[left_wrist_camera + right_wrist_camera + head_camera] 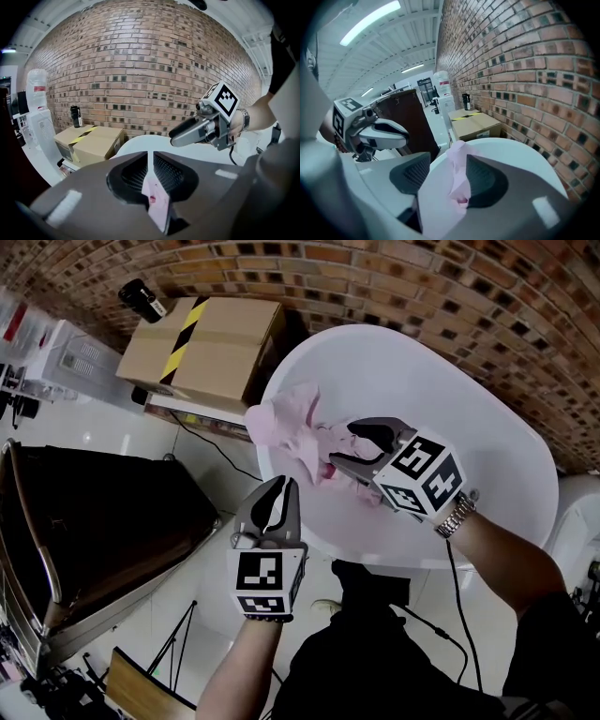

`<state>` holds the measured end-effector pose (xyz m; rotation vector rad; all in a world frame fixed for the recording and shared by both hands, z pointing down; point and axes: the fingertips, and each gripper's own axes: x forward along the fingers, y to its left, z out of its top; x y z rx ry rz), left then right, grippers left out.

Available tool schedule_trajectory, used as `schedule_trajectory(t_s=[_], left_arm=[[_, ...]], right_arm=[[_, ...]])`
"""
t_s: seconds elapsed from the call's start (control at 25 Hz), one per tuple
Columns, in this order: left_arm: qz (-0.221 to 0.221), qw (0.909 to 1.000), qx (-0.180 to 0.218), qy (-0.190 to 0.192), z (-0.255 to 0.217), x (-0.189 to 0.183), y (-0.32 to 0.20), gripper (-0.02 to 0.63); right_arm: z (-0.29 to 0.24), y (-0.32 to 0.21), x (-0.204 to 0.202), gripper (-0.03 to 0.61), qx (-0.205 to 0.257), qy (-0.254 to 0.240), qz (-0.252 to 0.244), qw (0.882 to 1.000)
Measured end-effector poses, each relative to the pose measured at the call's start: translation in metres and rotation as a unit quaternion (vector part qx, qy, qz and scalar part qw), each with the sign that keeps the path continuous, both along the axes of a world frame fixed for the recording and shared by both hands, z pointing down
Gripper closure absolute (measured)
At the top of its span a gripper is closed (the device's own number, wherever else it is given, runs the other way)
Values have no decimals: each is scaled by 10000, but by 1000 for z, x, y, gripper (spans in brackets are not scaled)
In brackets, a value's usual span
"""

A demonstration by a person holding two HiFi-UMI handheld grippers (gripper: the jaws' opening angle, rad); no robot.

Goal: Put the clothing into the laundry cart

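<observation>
A crumpled pale pink piece of clothing (295, 427) lies on the white oval table (450, 399), near its left end. My right gripper (345, 448) reaches over the table with its jaws apart around a bunch of that fabric (459, 183); the cloth rises between the pads, and the left pad stands bare. My left gripper (279, 488) hovers just off the table's near-left edge, shut on a thin fold of pink fabric (157, 201). The dark brown laundry cart (103, 512) stands on the floor to the left.
A cardboard box (211, 343) with yellow-black tape sits beyond the table's left end, with a black bottle (141, 298) on it. A brick wall runs behind the table. A black cable trails from the right gripper past the person's legs.
</observation>
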<state>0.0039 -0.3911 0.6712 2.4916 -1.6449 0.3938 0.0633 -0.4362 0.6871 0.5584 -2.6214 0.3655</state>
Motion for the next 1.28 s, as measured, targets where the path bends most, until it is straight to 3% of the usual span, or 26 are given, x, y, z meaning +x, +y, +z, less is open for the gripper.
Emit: schedule_trajectory(t_s=[0.24, 0.84, 1.28], left_arm=[[-93, 9998, -154, -45, 32, -11, -16, 584], [-256, 9987, -413, -147, 119, -34, -52, 538], [-311, 9982, -483, -179, 158, -45, -68, 528]], right_arm=[[76, -19, -17, 321, -248, 34, 166, 9996], [276, -67, -63, 237, -534, 659, 290, 9960], [368, -97, -89, 215, -803, 892, 373, 9921]])
